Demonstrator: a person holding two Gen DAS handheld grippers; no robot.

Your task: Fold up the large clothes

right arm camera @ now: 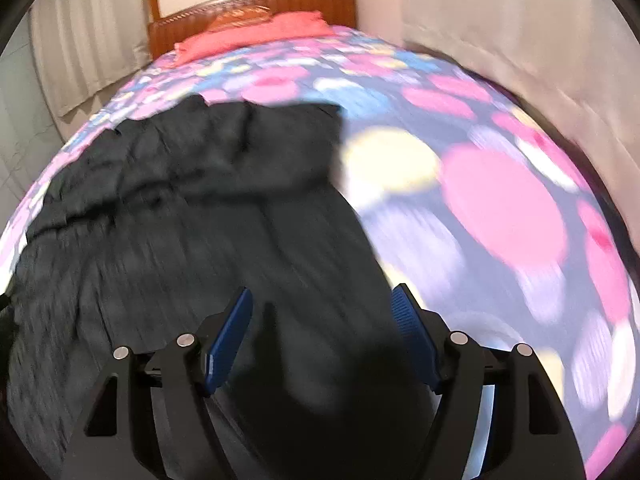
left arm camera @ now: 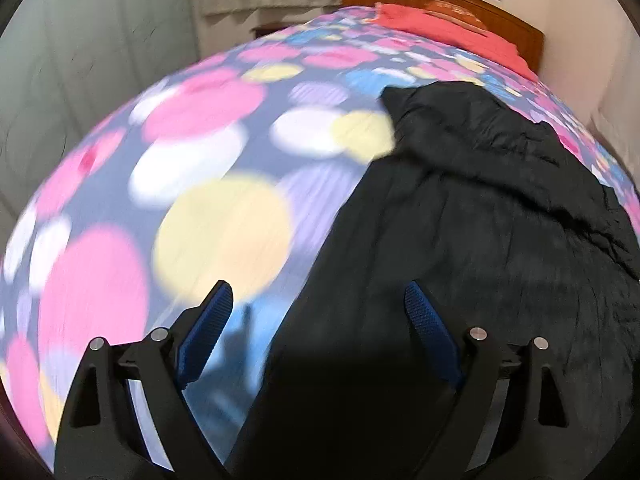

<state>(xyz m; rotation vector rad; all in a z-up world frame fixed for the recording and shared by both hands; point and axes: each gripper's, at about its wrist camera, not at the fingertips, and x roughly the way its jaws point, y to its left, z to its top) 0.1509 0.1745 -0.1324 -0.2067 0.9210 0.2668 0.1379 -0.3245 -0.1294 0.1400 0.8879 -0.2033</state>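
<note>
A large black garment (left arm camera: 460, 220) lies spread on a bed with a dotted bedspread (left arm camera: 180, 168); its far part is bunched in folds. My left gripper (left arm camera: 320, 296) is open and empty over the garment's left edge. In the right wrist view the same black garment (right arm camera: 192, 208) fills the left and middle. My right gripper (right arm camera: 322, 300) is open and empty over the garment's right edge, beside the dotted bedspread (right arm camera: 500, 200). Both views are blurred by motion.
A red pillow (left arm camera: 440, 24) lies by the wooden headboard (left arm camera: 480, 4) at the far end; the pillow (right arm camera: 248, 36) and headboard (right arm camera: 260, 4) also show in the right wrist view. Pale curtains (right arm camera: 500, 20) hang beside the bed.
</note>
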